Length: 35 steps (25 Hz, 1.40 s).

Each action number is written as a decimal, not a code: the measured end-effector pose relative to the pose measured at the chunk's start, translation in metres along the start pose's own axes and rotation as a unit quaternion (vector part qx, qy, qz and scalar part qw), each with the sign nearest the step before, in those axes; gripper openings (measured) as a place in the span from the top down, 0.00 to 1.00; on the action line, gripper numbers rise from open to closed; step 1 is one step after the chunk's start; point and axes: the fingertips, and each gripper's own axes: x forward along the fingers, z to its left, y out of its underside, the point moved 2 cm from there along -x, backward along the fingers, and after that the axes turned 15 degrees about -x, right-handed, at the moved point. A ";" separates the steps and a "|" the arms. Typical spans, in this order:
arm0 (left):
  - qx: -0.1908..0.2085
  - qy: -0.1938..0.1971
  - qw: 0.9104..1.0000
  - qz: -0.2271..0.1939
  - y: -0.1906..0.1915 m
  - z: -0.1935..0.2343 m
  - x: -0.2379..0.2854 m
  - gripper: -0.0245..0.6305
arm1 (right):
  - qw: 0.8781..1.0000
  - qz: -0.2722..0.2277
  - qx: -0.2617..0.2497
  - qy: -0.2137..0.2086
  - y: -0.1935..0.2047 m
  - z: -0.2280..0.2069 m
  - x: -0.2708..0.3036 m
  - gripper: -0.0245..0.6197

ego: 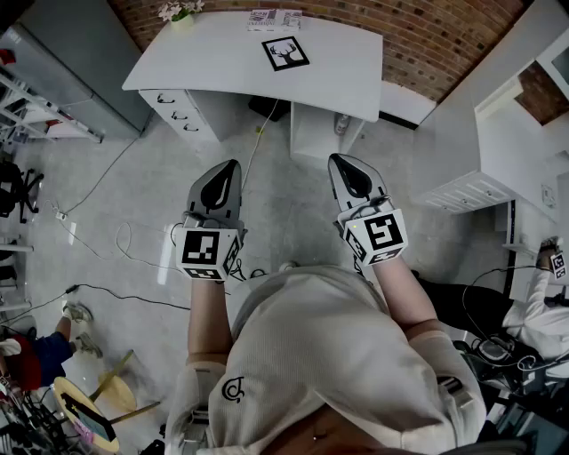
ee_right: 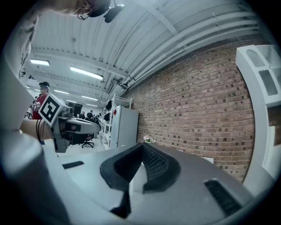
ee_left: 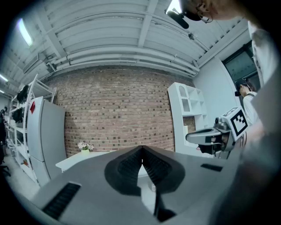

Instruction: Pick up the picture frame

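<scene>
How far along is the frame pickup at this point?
Done: nothing yet. The frame lies flat on the desk, untouched.
In hand: nothing. The left gripper and right gripper are both shut and empty, held level, well short of the desk.
Left: step up to the desk, open a gripper, close on the frame and lift it.

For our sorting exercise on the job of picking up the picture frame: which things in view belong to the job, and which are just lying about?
Job: picture frame, flat on the desk; left gripper and right gripper, jaws shut, empty.
Lying about: flowers; papers; cabinet; shelves.
</scene>
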 end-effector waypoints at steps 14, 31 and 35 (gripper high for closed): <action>-0.008 0.006 1.000 0.005 0.003 0.024 -0.005 0.94 | 1.000 0.013 -0.004 -0.011 0.000 0.025 0.021 0.95; -0.044 -0.010 0.998 0.037 0.035 0.067 0.063 0.94 | 0.997 0.062 0.005 -0.040 0.054 -0.001 0.097 0.95; -0.046 -0.028 0.998 0.041 0.034 0.085 0.109 0.94 | 0.997 0.066 0.010 -0.048 0.074 -0.036 0.141 0.95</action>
